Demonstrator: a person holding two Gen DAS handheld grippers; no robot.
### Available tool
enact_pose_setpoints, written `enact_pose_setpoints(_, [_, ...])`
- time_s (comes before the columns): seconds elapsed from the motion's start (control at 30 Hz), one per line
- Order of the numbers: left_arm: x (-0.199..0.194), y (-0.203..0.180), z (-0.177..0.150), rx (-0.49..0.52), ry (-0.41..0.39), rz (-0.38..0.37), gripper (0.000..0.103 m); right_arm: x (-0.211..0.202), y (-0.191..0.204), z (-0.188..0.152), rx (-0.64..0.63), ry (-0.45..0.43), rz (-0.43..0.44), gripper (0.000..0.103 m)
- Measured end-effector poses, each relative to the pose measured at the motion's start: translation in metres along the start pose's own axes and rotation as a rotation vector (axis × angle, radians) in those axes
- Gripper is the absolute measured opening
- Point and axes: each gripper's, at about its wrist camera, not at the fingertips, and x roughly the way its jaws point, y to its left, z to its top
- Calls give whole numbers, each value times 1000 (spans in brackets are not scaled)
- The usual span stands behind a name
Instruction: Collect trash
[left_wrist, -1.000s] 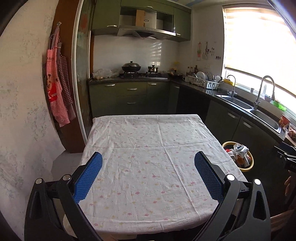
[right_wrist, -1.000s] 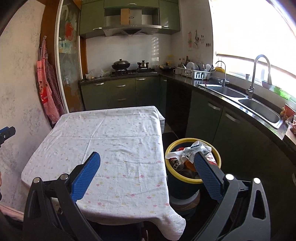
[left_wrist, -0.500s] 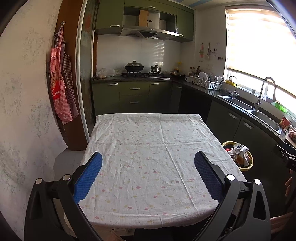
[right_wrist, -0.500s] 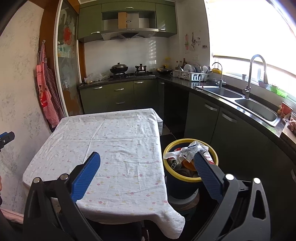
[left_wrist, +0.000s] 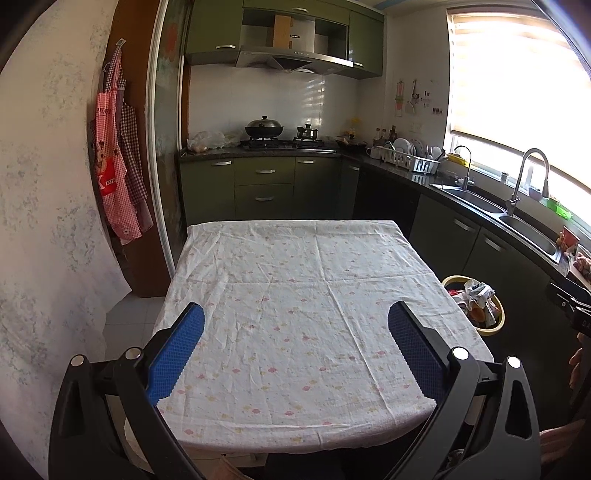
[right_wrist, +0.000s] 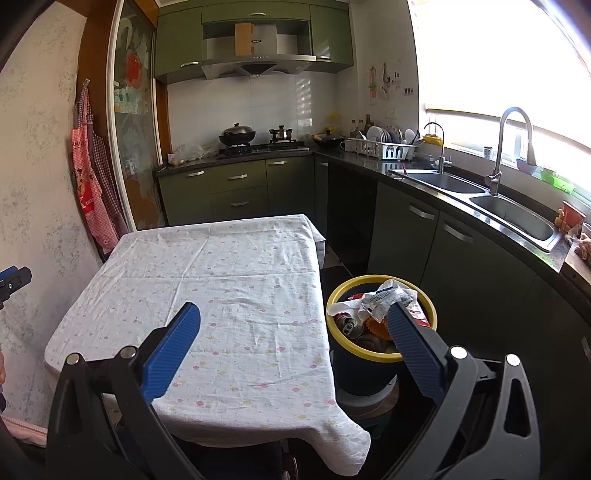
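Left wrist view: my left tool (left_wrist: 295, 325) hangs wide open, holding nothing, above the near edge of the tabletop (left_wrist: 295, 266). No trash on the cloth that I can see. The yellow-rimmed trash bin (left_wrist: 496, 325) sits off the right edge, on the floor side.

Right wrist view: my right tool (right_wrist: 291, 321) is wide open too, empty, near the tabletop's near right corner. The bin (right_wrist: 334, 295) is just beside that corner, piled above the rim — crumpled wrapper (right_wrist: 388, 295), a can (right_wrist: 349, 326).

Risks, as I judge them: bin looks overfull, so anything added or any bump from my right tool could tip trash out. Cloth corner (right_wrist: 351, 443) hangs loose near the bin — snagging it could drag the cloth.
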Motion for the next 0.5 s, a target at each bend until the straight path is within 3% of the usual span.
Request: enact_pose_setpoints(0.5, [4, 0, -3, 3, 9, -5, 98, 7, 1, 0, 5, 9, 3, 96])
